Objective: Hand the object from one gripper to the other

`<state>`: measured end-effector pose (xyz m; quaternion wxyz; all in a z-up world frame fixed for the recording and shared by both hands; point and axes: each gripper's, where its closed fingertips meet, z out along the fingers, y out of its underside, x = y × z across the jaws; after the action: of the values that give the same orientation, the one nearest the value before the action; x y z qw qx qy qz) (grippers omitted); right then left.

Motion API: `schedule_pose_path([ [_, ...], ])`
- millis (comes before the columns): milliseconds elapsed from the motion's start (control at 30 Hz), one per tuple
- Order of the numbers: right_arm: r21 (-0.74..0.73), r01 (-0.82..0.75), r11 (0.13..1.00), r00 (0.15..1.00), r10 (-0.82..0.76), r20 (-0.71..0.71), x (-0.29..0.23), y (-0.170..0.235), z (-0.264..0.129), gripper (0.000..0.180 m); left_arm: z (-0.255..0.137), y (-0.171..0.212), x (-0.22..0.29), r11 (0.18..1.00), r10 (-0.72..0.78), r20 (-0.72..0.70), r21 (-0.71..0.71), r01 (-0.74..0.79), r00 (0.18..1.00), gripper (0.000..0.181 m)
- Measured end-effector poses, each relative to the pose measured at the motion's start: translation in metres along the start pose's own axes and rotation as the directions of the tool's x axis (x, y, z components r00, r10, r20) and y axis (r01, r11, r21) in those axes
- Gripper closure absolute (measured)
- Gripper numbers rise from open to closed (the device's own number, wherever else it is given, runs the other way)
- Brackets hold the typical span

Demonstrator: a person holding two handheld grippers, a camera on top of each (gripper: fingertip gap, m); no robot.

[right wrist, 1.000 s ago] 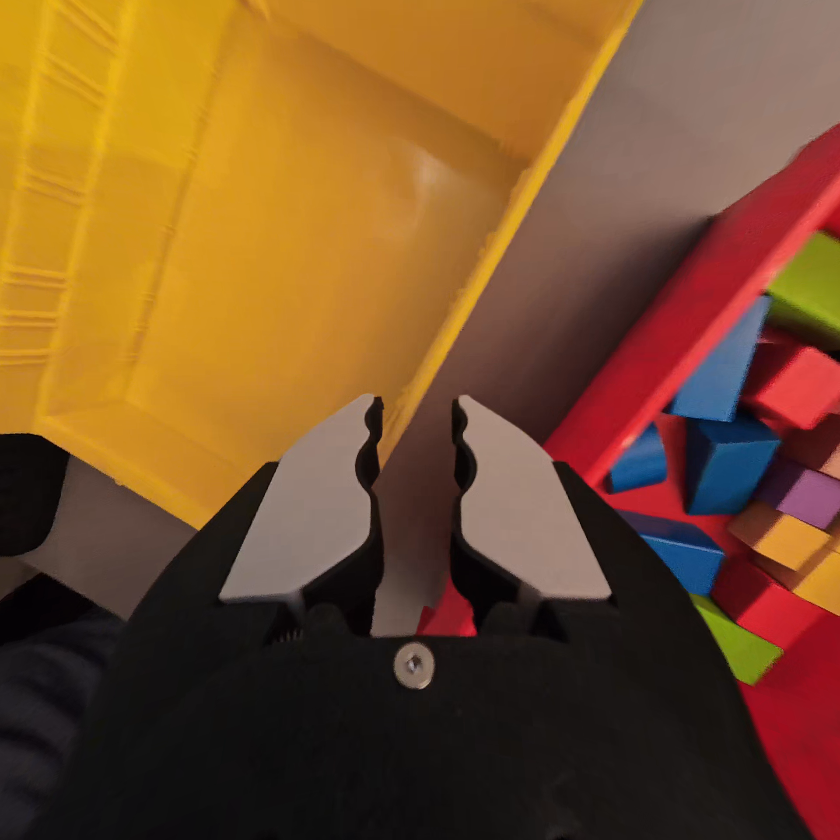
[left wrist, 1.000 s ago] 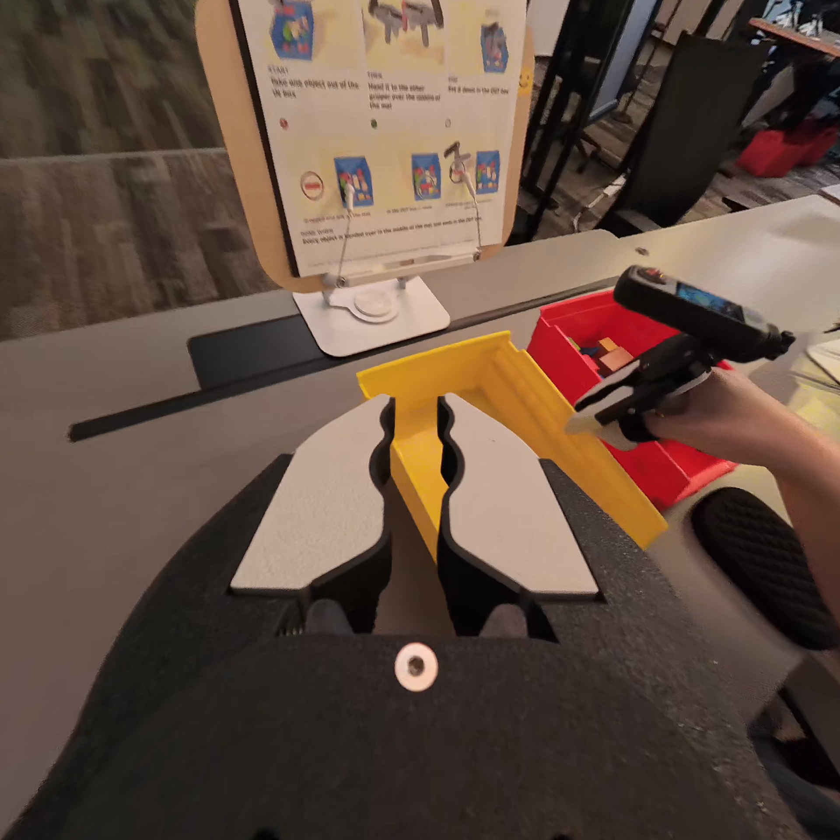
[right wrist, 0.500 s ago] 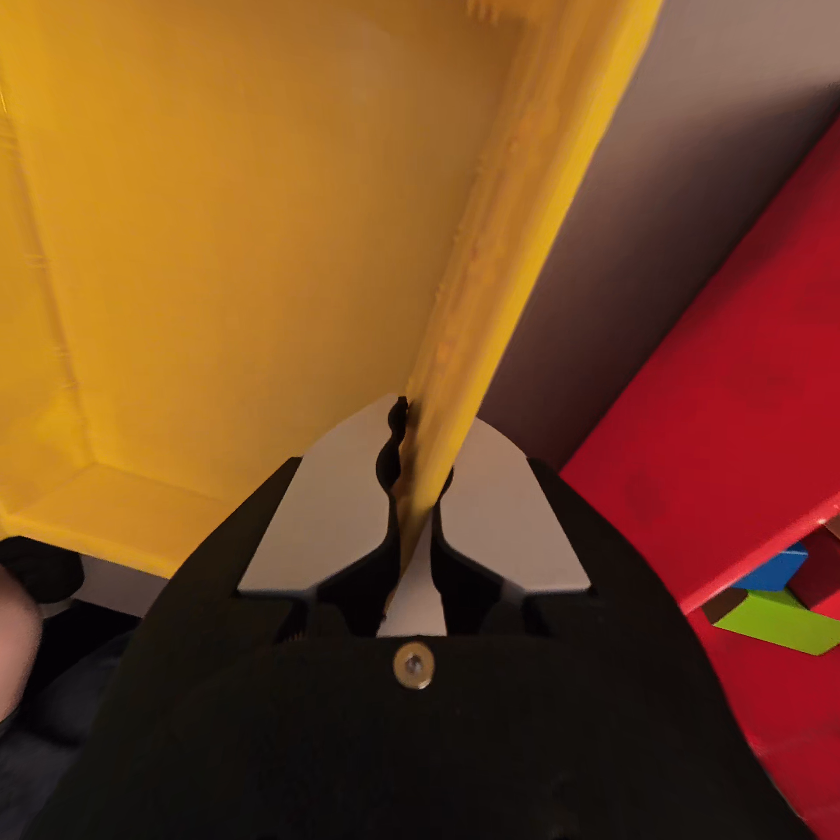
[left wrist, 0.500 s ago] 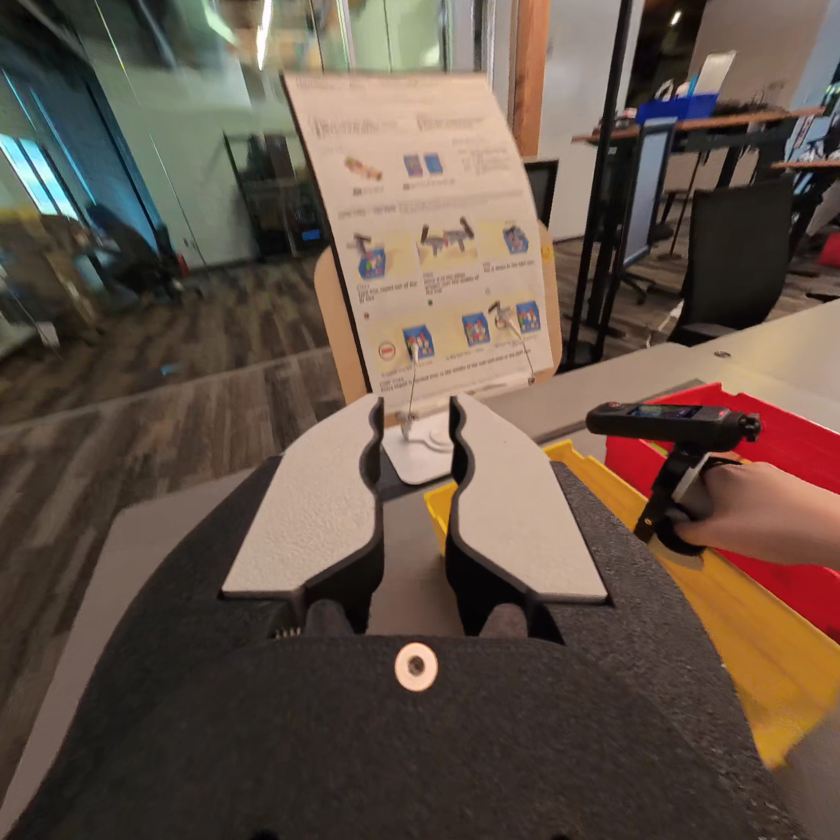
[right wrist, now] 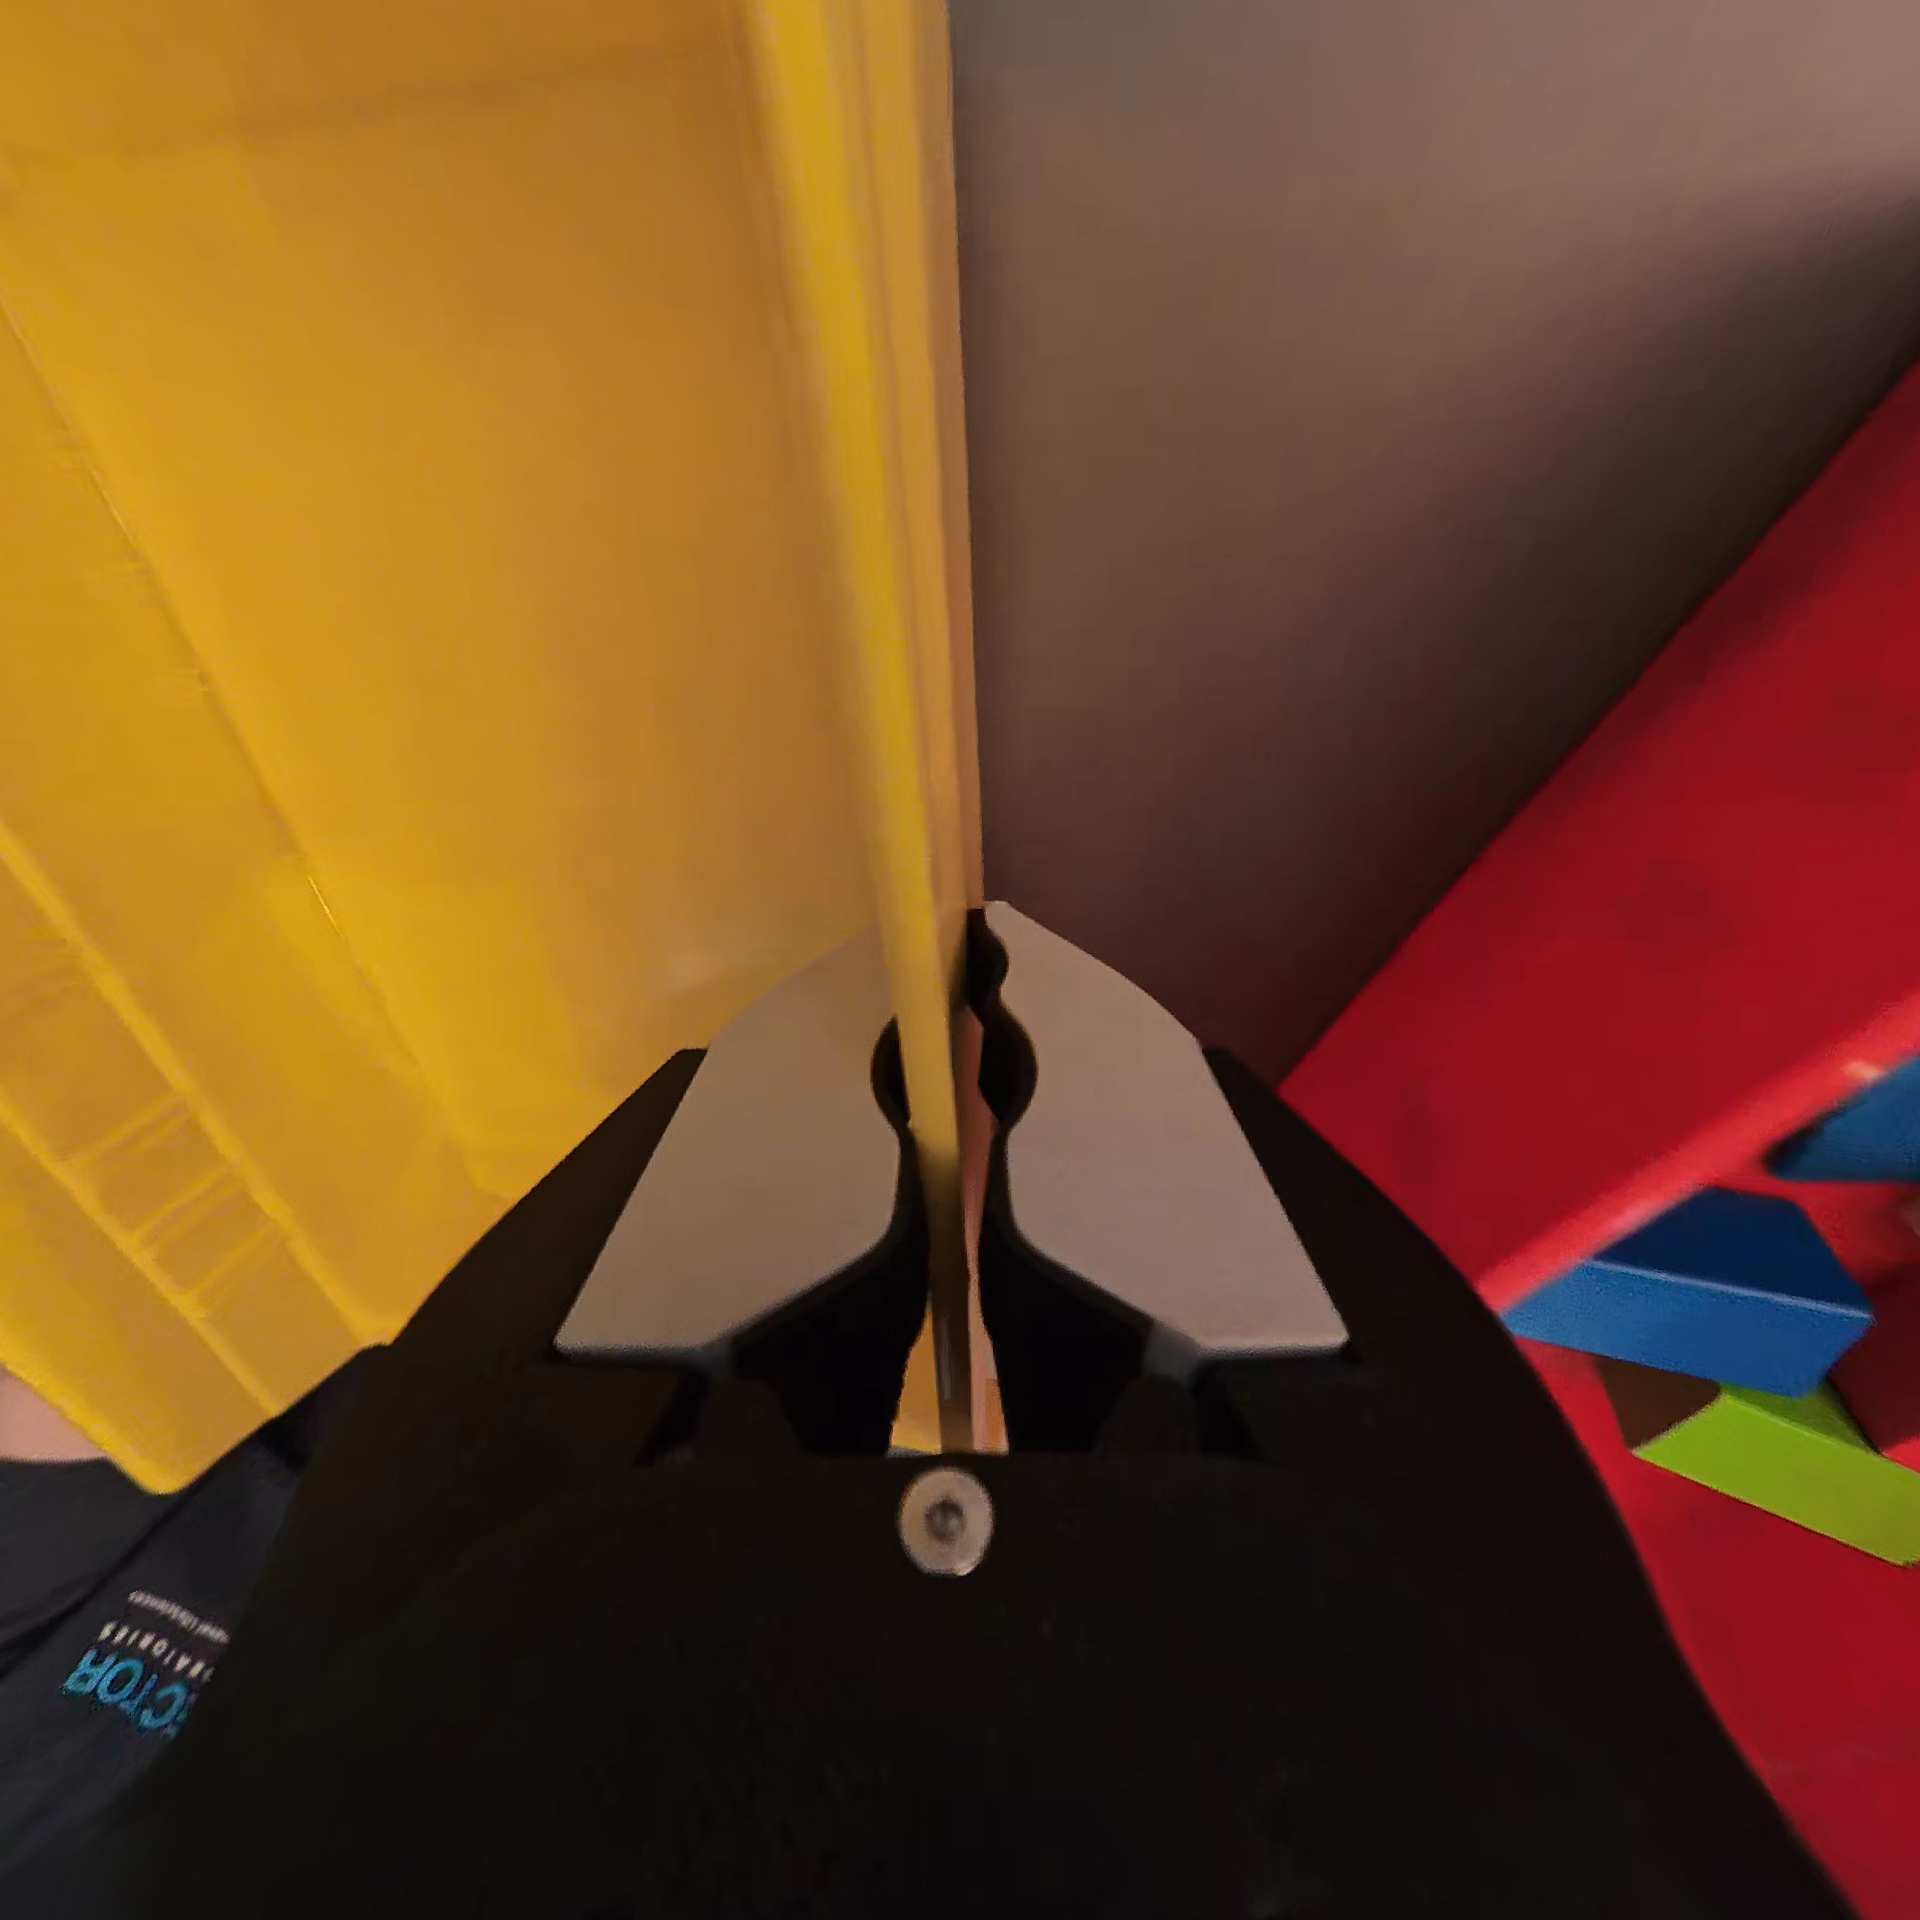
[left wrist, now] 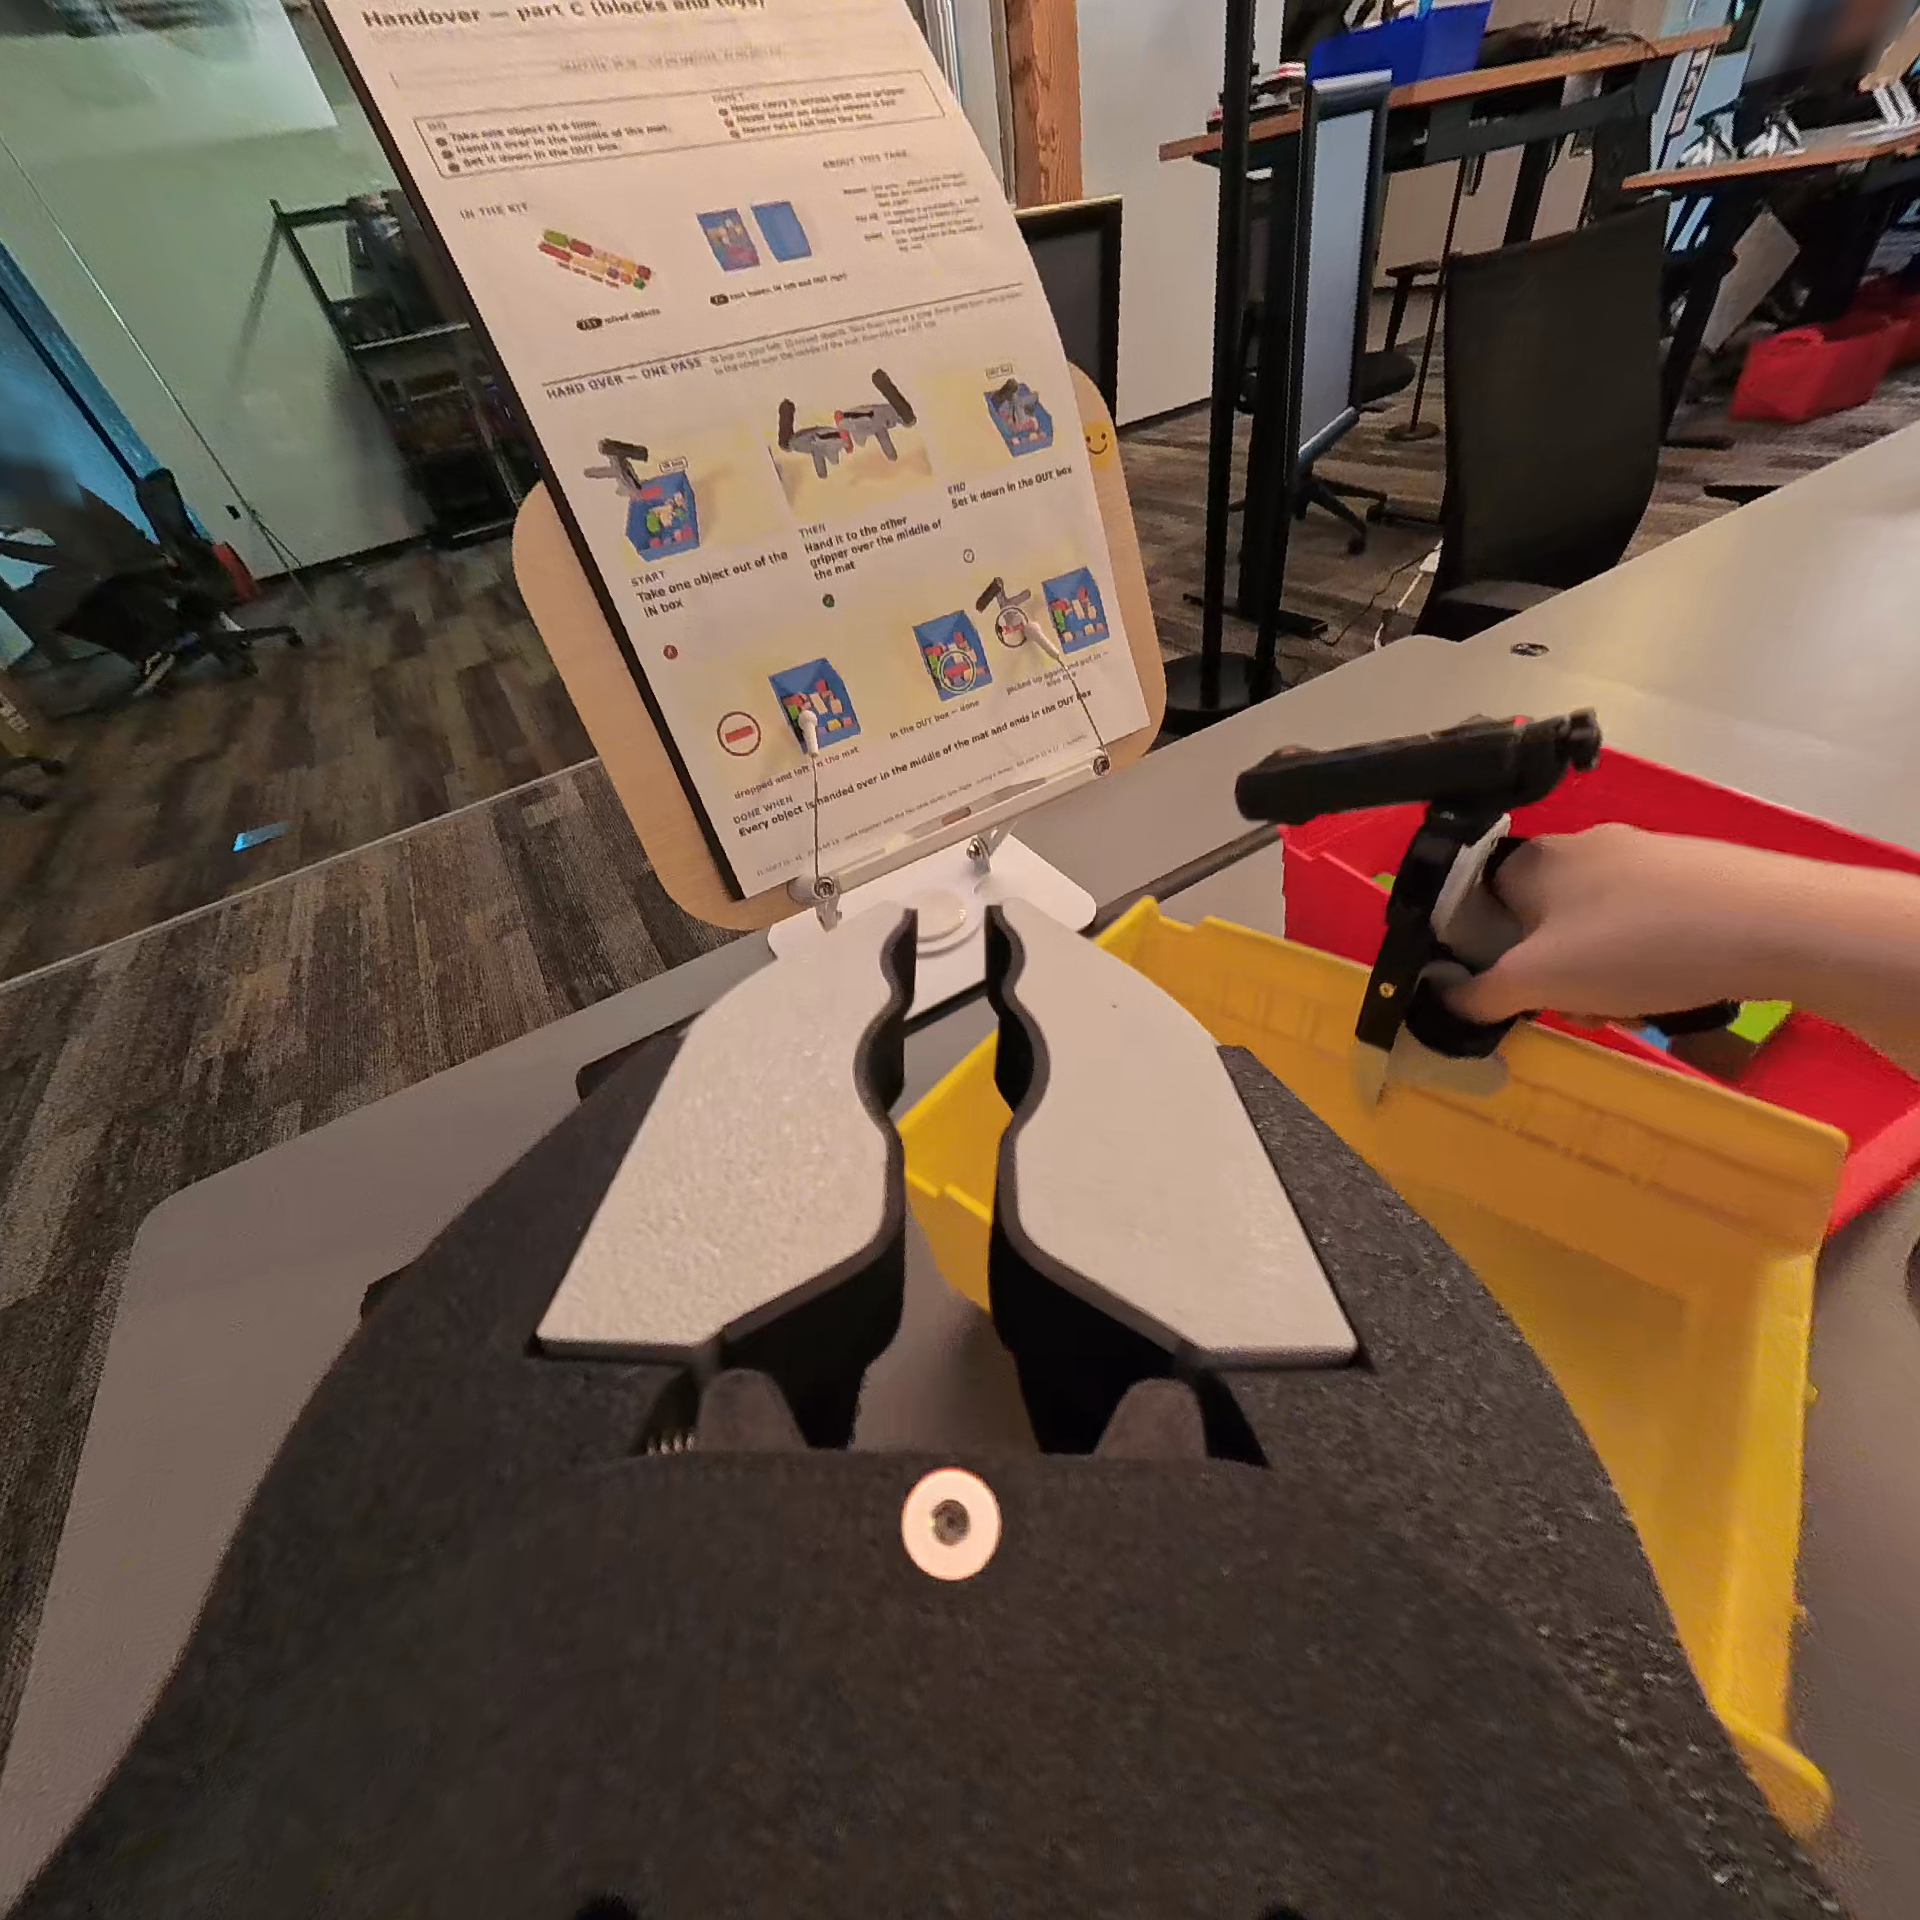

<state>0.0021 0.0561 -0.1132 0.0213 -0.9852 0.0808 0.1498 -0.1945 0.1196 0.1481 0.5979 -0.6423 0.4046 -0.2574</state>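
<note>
1. Right gripper (right wrist: 951, 997) is pinched on the side wall of the yellow bin (right wrist: 416, 623), one finger inside the wall and one outside; the same grip is seen from the left wrist view, where the right gripper (left wrist: 1397, 1081) bites the bin's far rim (left wrist: 1558, 1122) under a hand (left wrist: 1621, 935); the bin appears empty.
2. Objects to be handed over, coloured blocks (right wrist: 1704, 1299), are seen in the red bin (right wrist: 1558, 935) just beside the yellow one; none is held, so the handover is judged not yet begun, and the step in hand is judged to be a repositioning of the yellow bin.
3. For that step a firm bite low on the wall is advised, and a slow drag without twisting, so that the thin wall is not flexed or slipped from the pads; release is best made only once the bin sits flat.
4. Left gripper (left wrist: 948, 987) is held spread and empty above the near corner of the yellow bin, with nothing between its fingers (left wrist: 748, 1153).
5. Edges to be minded: the red bin's wall close to the yellow wall, with only a narrow strip of grey table (right wrist: 1351, 520) between; the instruction board (left wrist: 790, 468) on its stand behind.
6. Open table (left wrist: 260, 1299) is left to the left of the bins, where room for moving is judged best.
</note>
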Motion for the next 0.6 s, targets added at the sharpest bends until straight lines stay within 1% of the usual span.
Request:
schedule_pose_path([
  [100, 0.02, 0.017, 1.0, 1.0, -0.017, -0.01, 0.003, -0.004, -0.019, 0.174, 0.0, 0.001, 0.001, 1.0, -0.004, -0.002, -0.008, 0.004, 1.0, 0.169],
  [200, 0.027, 0.024, 0.999, 1.0, -0.024, -0.009, 0.007, -0.006, -0.048, 0.174, 0.0, -0.001, 0.005, 1.0, -0.002, -0.009, -0.001, 0.002, 1.0, 0.169],
  [267, 0.038, 0.026, 0.999, 1.0, -0.026, -0.002, 0.012, -0.006, -0.075, 0.174, 0.002, -0.001, 0.009, 1.0, -0.014, -0.022, 0.003, 0.014, 1.0, 0.166],
  [333, 0.046, 0.033, 0.998, 0.999, -0.034, 0.027, 0.017, -0.003, -0.106, 0.174, 0.006, 0.002, 0.012, 0.999, -0.042, -0.036, -0.017, 0.042, 0.998, 0.159],
  [433, 0.089, 0.013, 0.996, 0.999, -0.017, 0.042, 0.037, 0.005, -0.158, 0.174, 0.014, 0.008, 0.016, 0.996, -0.083, -0.063, -0.043, 0.08, 0.995, 0.152],
  [600, 0.121, -0.043, 0.992, 0.999, 0.042, 0.015, 0.088, 0.035, -0.222, 0.175, 0.034, 0.016, 0.047, 0.989, -0.138, -0.188, -0.085, 0.124, 0.972, 0.148],
])
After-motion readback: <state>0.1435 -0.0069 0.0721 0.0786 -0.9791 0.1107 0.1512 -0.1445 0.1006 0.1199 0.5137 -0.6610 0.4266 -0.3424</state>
